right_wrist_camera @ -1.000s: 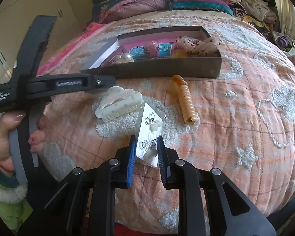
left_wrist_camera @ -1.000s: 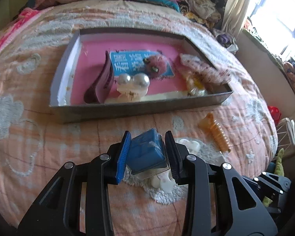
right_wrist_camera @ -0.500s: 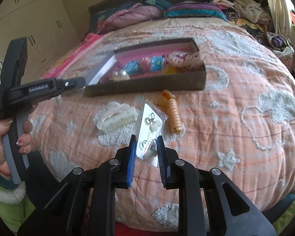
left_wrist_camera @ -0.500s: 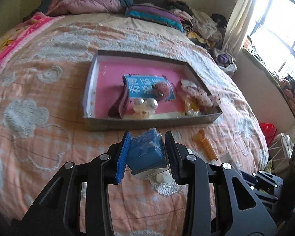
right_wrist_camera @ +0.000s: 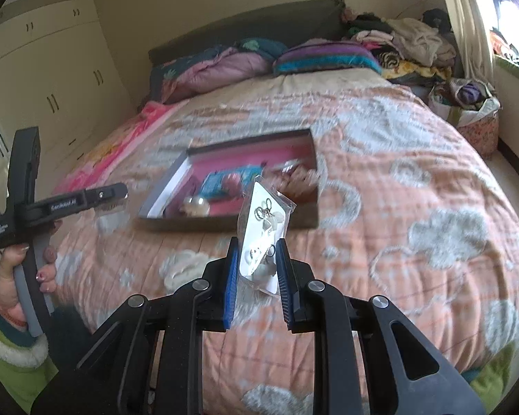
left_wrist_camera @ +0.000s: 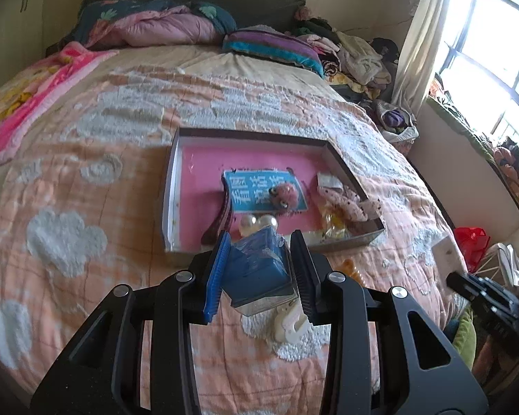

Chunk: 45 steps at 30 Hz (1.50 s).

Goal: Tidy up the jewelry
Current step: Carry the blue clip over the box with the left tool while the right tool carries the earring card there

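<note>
My left gripper (left_wrist_camera: 259, 276) is shut on a small blue box (left_wrist_camera: 259, 269) in clear wrap, held above the bed in front of the pink-lined tray (left_wrist_camera: 176, 180). My right gripper (right_wrist_camera: 257, 269) is shut on a white earring card (right_wrist_camera: 264, 228) in a clear bag, lifted off the bedspread, with the tray (right_wrist_camera: 166, 193) beyond it. The tray holds a blue card (left_wrist_camera: 256, 190), a pink fluffy clip (left_wrist_camera: 285, 195), pearl balls (left_wrist_camera: 257, 223), a dark hairband (left_wrist_camera: 223, 214) and a lace scrunchie (left_wrist_camera: 346, 200). A white claw clip (left_wrist_camera: 290, 321) and an orange spiral clip (left_wrist_camera: 351, 266) lie on the bedspread.
The bed is covered by an orange quilt (left_wrist_camera: 86, 207) with white clouds. Pillows and folded blankets (left_wrist_camera: 155, 27) sit at the head. Clothes (left_wrist_camera: 356, 52) pile by the window at right. The left gripper and hand (right_wrist_camera: 27, 214) show in the right wrist view.
Both grippers have risen and pulled back from the bed with their items. The earring card is lifted clear of the quilt. The tray looks smaller and farther away.
</note>
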{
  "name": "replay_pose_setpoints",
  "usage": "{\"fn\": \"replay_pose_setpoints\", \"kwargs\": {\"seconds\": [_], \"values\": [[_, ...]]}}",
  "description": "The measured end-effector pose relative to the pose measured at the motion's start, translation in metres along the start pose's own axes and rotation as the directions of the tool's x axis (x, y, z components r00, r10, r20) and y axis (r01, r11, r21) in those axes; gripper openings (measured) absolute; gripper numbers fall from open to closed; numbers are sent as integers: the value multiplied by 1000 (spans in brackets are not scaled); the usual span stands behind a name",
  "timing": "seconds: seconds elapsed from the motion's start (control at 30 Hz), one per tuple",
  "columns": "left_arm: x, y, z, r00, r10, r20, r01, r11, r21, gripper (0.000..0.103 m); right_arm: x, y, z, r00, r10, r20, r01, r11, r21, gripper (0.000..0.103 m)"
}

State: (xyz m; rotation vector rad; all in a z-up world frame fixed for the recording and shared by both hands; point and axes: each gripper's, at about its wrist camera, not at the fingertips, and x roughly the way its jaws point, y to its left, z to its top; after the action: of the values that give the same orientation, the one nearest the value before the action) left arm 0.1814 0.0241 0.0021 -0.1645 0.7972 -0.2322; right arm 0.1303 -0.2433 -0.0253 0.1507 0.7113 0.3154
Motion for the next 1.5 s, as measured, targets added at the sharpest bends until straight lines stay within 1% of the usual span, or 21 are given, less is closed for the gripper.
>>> {"fn": "replay_pose_setpoints", "kwargs": {"seconds": [0.23, 0.3, 0.47, 0.6, 0.8, 1.07, 1.3, 1.5], "values": [[5, -16, 18, 1000, 10, 2, -10, 999, 47, 28, -9, -13, 27, 998, -6, 59, 6, 1000, 14, 20], [7, -21, 23, 1000, 6, 3, -6, 998, 57, 28, -15, -15, 40, 997, -5, 82, 4, 1000, 15, 20], [12, -38, 38, 1000, -10, 15, 9, 996, 85, 28, -28, -16, 66, 991, -10, 132, 12, 1000, -19, 20], [16, -51, 46, 999, -26, 30, 23, 995, 98, 28, -38, -14, 80, 985, -8, 171, 16, 999, -45, 20], [26, -65, 52, 999, -42, 20, 39, 992, 118, 28, -39, -15, 95, 982, 2, 191, 7, 999, -44, 20], [39, -78, 58, 999, -30, 21, 26, 986, 168, 28, -21, -15, 116, 981, 24, 193, -15, 999, -49, 20], [62, -73, 53, 1000, -12, -27, 17, 984, 179, 28, 16, -15, 126, 988, 41, 147, -34, 998, -49, 20], [88, -76, 45, 998, -13, -69, 26, 980, 195, 28, 49, -21, 120, 996, 36, 87, -33, 999, -34, 20]]}}
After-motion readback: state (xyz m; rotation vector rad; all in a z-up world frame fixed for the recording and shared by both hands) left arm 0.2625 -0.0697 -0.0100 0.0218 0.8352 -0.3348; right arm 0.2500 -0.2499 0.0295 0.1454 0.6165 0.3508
